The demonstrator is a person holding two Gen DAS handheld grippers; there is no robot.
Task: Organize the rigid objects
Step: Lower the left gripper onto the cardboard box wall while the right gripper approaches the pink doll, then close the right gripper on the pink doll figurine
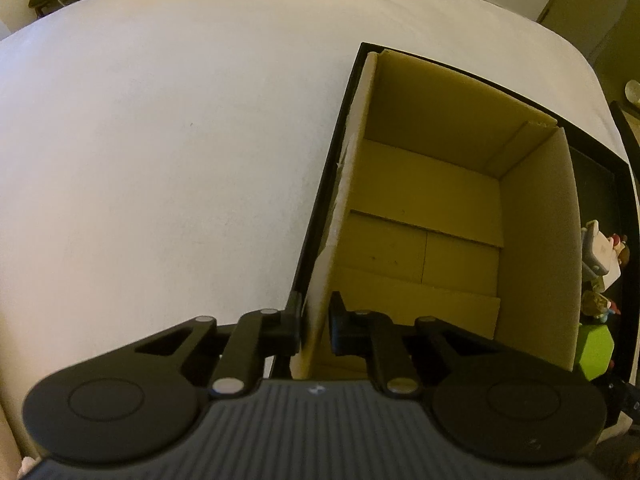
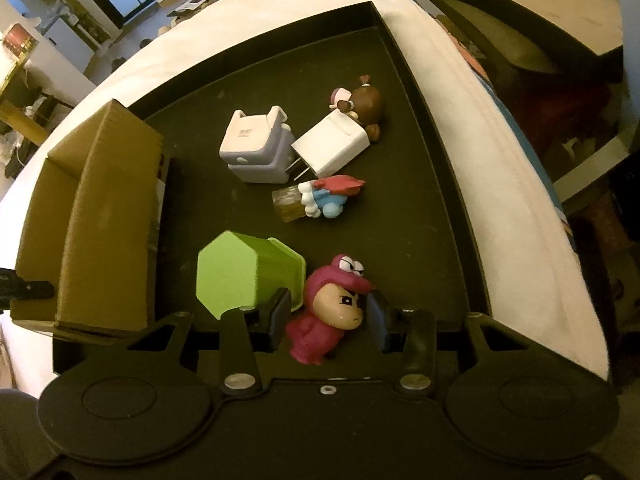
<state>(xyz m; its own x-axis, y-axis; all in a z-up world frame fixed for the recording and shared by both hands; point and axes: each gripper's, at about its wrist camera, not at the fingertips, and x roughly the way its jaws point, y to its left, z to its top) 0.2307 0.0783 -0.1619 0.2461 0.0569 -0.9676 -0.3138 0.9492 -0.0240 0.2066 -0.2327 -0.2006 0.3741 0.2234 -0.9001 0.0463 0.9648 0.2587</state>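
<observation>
Between right tongs (image 2: 327,316), pink figurine (image 2: 328,316); left tongs (image 1: 315,326) pinch box wall (image 1: 320,320)

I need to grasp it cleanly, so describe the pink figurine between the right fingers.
The pink figurine looks like hard, glossy plastic: a child's scowling face inside a magenta hooded creature suit with white eyes on top. It lies tilted on the black tray, between the right gripper fingers, next to the green cup.
</observation>
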